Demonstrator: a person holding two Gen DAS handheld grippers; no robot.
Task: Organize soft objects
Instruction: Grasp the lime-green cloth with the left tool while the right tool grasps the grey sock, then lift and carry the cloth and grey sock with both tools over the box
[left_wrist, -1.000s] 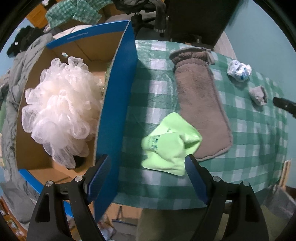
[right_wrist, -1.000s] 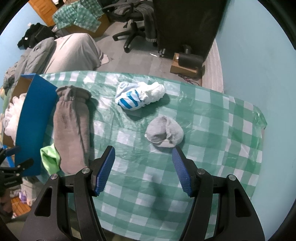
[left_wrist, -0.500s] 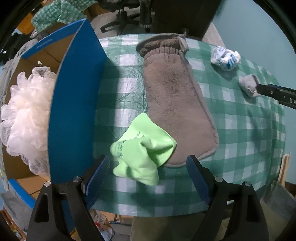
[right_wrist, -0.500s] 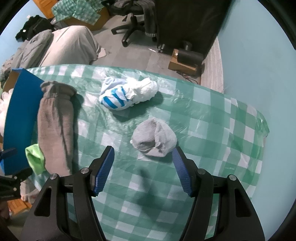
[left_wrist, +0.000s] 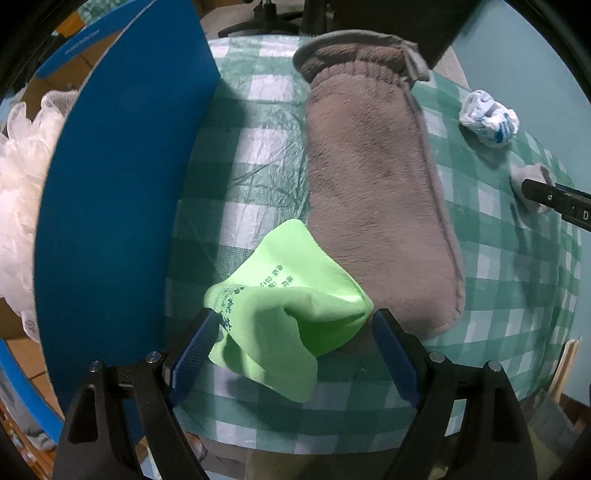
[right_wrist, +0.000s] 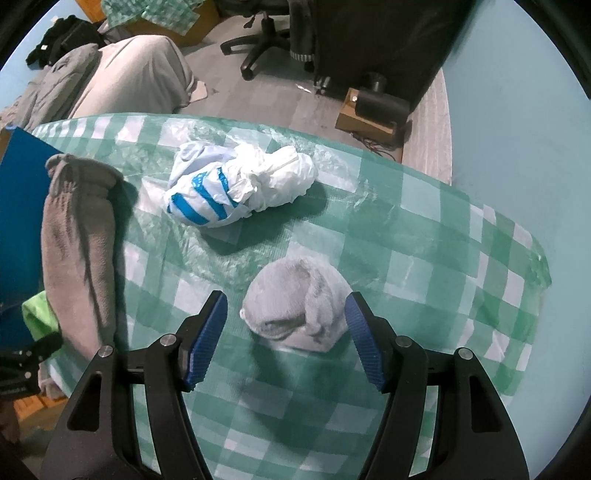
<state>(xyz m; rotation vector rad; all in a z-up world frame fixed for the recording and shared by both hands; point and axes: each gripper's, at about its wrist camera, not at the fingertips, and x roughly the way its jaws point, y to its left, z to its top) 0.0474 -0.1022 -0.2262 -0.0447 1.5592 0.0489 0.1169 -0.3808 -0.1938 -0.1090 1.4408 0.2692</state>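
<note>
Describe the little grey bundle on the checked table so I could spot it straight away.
Start at the green-and-white checked tablecloth. Near its front edge, between the blue pads of the right tongs, sits a small rounded grey sock ball. It is paler and far smaller than the long brown-grey mitt, and plain, unlike the white bundle with blue stripes behind it.

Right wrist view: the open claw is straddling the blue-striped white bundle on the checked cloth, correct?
Not quite. In the right wrist view the open right claw straddles the grey balled sock, not the blue-striped white bundle, which lies farther away on the checked cloth.
</note>
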